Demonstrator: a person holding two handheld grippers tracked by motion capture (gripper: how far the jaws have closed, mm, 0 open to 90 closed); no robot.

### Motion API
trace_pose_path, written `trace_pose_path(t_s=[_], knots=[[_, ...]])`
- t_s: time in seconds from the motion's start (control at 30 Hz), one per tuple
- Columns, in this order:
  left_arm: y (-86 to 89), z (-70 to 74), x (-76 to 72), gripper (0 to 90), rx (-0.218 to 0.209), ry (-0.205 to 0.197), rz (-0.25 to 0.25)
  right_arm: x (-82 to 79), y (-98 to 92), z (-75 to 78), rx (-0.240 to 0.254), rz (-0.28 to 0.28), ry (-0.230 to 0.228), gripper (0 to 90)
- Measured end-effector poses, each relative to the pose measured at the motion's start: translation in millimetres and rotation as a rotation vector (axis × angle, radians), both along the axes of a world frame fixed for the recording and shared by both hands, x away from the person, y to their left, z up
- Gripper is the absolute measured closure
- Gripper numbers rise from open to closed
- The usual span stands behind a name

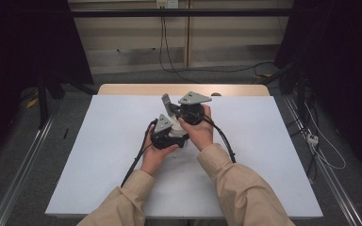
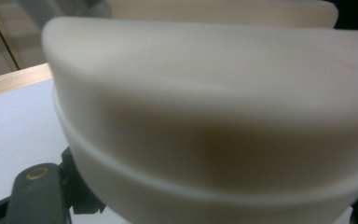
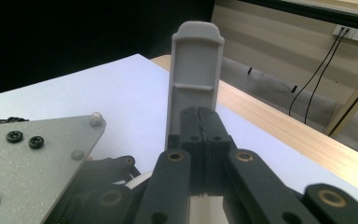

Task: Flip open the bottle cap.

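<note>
In the high view both hands meet at the table's middle. My left gripper [image 1: 179, 138] is closed on a cream plastic piece [image 2: 205, 116] with a rounded top and a ridge, very close to the left gripper view's camera; a black linkage arm [image 2: 32, 198] shows at its lower left. My right gripper [image 3: 205, 114] has its jaws pressed together. A flat grey tab [image 3: 196, 70] stands upright just beyond its tips, its foot hidden, so I cannot tell whether it is gripped. The grey tab [image 1: 166, 104] pokes up left of my right gripper [image 1: 173, 112].
A white sheet [image 1: 103, 155] covers the table, with a wooden strip [image 1: 136, 89] along the far edge. The left gripper's grey plate [image 3: 32, 163] lies close under the right gripper. Black cables [image 1: 224, 136] trail back from both hands. Metal rails [image 1: 23, 169] and floor cables flank the table.
</note>
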State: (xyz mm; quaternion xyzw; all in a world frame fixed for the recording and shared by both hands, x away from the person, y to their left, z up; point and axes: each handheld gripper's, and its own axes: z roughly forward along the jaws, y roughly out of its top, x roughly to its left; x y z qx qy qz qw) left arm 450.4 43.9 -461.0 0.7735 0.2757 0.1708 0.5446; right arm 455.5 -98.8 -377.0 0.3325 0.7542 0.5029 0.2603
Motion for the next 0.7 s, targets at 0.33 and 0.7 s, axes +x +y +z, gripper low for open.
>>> trace_pose_path(t_s=[0.33, 0.7], knots=[[-0.4, 0.0, 0.2, 18.7, -0.004, 0.002, 0.002, 2.7, 1.2, -0.9, 0.002, 0.002, 0.009, 90.0], [0.0, 0.2, 0.5, 18.6, 0.002, -0.001, 0.004, 4.8, 2.6, -2.8, -0.003, 0.003, 0.006, 90.0]])
